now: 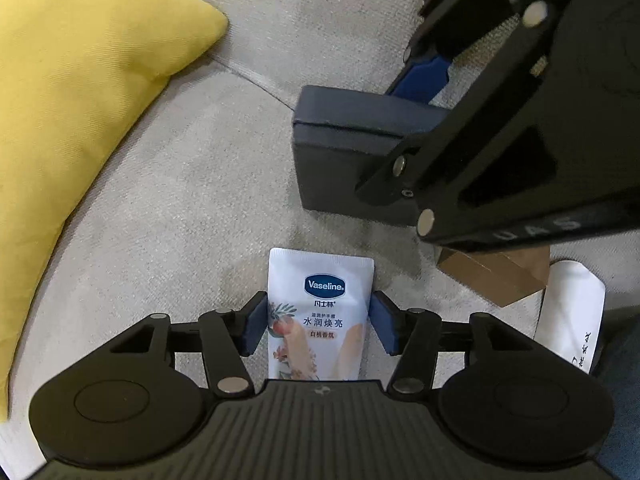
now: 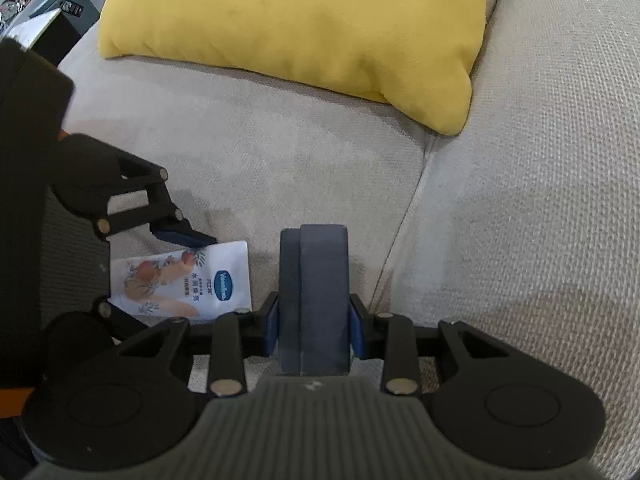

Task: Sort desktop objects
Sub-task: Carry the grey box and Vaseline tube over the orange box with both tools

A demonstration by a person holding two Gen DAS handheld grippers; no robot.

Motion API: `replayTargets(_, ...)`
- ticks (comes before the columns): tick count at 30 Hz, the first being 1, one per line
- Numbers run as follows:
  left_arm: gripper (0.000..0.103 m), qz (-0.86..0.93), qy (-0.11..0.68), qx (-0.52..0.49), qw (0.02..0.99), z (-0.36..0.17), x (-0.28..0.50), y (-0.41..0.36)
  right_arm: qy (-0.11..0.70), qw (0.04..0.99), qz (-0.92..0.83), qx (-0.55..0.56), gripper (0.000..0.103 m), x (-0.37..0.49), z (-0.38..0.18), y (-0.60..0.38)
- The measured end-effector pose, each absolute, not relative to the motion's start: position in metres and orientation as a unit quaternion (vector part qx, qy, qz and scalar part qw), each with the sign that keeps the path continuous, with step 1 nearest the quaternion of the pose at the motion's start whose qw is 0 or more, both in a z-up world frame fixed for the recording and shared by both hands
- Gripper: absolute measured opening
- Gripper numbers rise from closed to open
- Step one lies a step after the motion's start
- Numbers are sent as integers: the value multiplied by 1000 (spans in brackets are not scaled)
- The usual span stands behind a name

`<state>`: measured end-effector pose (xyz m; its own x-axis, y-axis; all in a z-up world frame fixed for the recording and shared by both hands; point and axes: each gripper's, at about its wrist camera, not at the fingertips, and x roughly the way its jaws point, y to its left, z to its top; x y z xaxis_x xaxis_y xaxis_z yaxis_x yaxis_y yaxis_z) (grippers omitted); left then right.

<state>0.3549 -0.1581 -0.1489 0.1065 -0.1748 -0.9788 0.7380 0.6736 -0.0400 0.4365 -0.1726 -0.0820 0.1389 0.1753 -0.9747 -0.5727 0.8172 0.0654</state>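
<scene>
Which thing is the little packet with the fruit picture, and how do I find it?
Start at the big yellow pillow on the beige sofa. Nearer than it, beside a dark blue box, lies the white Vaseline sachet. It alone is flat, white and printed.

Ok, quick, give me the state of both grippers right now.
Left gripper: open, jaws astride the Vaseline sachet, pads not pressing it.
Right gripper: shut on the dark grey box.

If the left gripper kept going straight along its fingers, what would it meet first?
Most likely the white Vaseline sachet, which lies between the left gripper fingers, flat on the beige sofa cushion; remaining depth is unclear.
</scene>
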Motion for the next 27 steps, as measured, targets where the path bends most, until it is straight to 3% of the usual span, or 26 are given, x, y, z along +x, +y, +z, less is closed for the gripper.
replayTargets(17,61,-280,514,196,786,-85,298,-106,600,720,333,-103,36,409,-70,-162)
replayTargets(23,52,-255,506,196,800,-79,274,-95,578,724,360,-107,36,384,-56,-143)
replayTargets(27,32,-241,510,208,799,-80,261,-88,570,735,351,-106,36,370,-55,-137)
